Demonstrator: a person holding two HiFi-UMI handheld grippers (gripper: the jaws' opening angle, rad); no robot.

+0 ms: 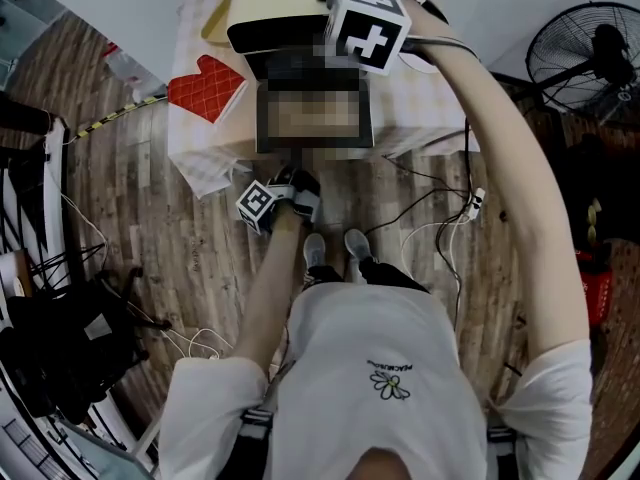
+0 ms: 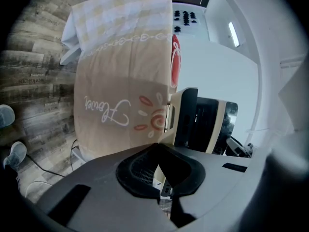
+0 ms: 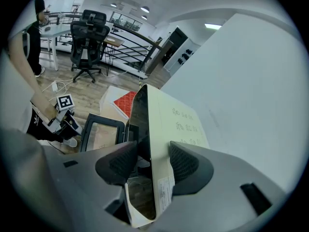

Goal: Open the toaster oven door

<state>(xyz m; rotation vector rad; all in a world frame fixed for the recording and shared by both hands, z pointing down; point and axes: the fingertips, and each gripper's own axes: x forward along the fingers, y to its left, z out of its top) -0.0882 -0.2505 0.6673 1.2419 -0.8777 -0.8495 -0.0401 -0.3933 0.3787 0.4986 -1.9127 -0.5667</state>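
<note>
From your head camera, the toaster oven (image 1: pixel 275 3) sits on a desk (image 1: pixel 200 153) draped in a checked cloth. Its door (image 1: pixel 262 118) is folded down flat towards you, past the desk's front edge. Your left tongs (image 1: pixel 280 200) are low down at the door's outer edge, just above your shoes (image 1: pixel 330 248). Your right tongs (image 1: pixel 362 26) are up at the oven's top front corner, with your arm stretched out over the desk. A red mitt (image 1: pixel 205 88) lies on the cloth left of the oven, and a fan (image 1: pixel 585 53) stands on the floor well off to your right.

In the left gripper view, the left tongs are pressed together and nothing shows between the pads. Beyond them hangs the printed front of the cloth, with the oven seen side-on to the right.

In the right gripper view, the right tongs stand wide and are clamped on the oven's top front edge. One pad is on the dark front and the other on the cream top. The open door lies below, and the left tongs are beside its far edge.
</note>
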